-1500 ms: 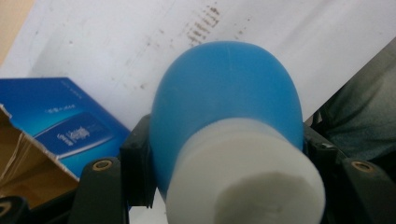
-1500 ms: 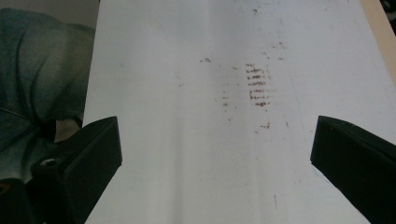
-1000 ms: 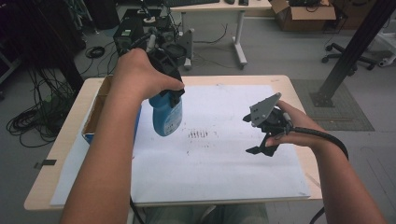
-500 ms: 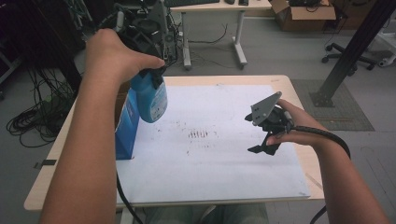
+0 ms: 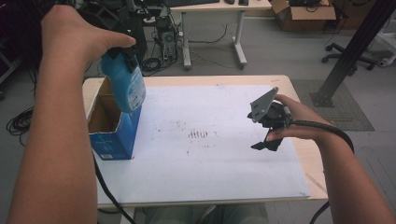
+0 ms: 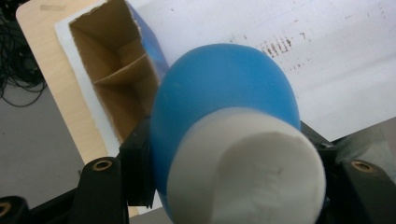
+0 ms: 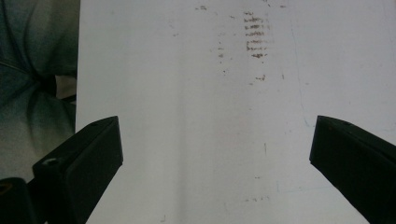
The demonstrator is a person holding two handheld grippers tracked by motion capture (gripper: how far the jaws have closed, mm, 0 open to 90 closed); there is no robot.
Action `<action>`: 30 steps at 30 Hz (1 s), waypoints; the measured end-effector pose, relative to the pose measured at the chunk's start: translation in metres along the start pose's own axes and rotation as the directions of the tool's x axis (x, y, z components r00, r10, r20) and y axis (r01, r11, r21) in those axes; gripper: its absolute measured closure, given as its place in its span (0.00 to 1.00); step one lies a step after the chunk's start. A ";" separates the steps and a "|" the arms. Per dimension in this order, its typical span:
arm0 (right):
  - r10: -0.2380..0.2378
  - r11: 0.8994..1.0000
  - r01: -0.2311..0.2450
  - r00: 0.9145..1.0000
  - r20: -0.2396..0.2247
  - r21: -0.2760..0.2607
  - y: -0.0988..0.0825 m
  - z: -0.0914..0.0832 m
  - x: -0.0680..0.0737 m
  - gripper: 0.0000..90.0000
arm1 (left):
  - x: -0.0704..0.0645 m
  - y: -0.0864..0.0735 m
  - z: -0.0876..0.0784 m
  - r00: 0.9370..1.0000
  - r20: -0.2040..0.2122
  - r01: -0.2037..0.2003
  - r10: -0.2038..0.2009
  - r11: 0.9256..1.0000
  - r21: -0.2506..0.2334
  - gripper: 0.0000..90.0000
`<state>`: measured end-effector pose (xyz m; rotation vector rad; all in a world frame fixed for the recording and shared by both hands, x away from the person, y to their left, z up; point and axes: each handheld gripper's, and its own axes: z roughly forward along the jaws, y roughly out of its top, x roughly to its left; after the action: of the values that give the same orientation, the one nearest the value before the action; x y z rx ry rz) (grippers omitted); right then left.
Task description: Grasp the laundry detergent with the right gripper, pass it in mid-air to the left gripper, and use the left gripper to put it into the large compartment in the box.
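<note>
A blue bottle point(image 5: 125, 87) with a white cap point(image 6: 245, 165) hangs neck up in my left gripper point(image 5: 127, 59), which is shut on its upper part. The bottle's base hovers just over the open top of a blue cardboard box point(image 5: 112, 140) at the table's left edge. In the left gripper view the black jaws press both sides of the bottle point(image 6: 224, 93), and the box's brown divided inside point(image 6: 109, 77) lies below. My right gripper point(image 5: 267, 143) stands open over the right part of the white sheet point(image 5: 210, 163), with nothing between its jaws point(image 7: 215, 154).
The white sheet covers most of the wooden table point(image 5: 306, 154) and carries dark smudge marks point(image 5: 198, 134) near its middle. Beyond the table stand another desk point(image 5: 215, 7), cables, a cardboard box point(image 5: 303, 9) and a black post point(image 5: 352, 46).
My left hand has carried the bottle up and to the left, from over the sheet to above the open box. The right gripper has stayed in place, still open.
</note>
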<state>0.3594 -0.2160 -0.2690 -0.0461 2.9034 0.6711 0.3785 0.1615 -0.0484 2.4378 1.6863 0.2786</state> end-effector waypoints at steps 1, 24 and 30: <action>0.002 1.000 -0.002 1.000 0.001 0.011 0.000 -0.001 -0.001 0.03 | 0.002 -0.001 -0.001 1.000 0.000 0.006 -0.006 1.000 -0.001 0.42; 0.029 0.991 -0.025 0.999 -0.032 0.131 -0.003 -0.005 -0.005 0.04 | 0.064 -0.013 -0.006 0.977 0.000 0.212 -0.212 0.977 -0.008 0.42; 0.038 0.989 -0.030 0.998 -0.052 0.147 -0.002 -0.007 -0.005 0.04 | 0.072 -0.016 0.005 0.974 -0.018 0.224 -0.224 0.974 0.004 0.42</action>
<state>0.3637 -0.2204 -0.2630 0.0029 3.0037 0.4669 0.3904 0.2345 -0.0532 2.2264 1.9505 0.2644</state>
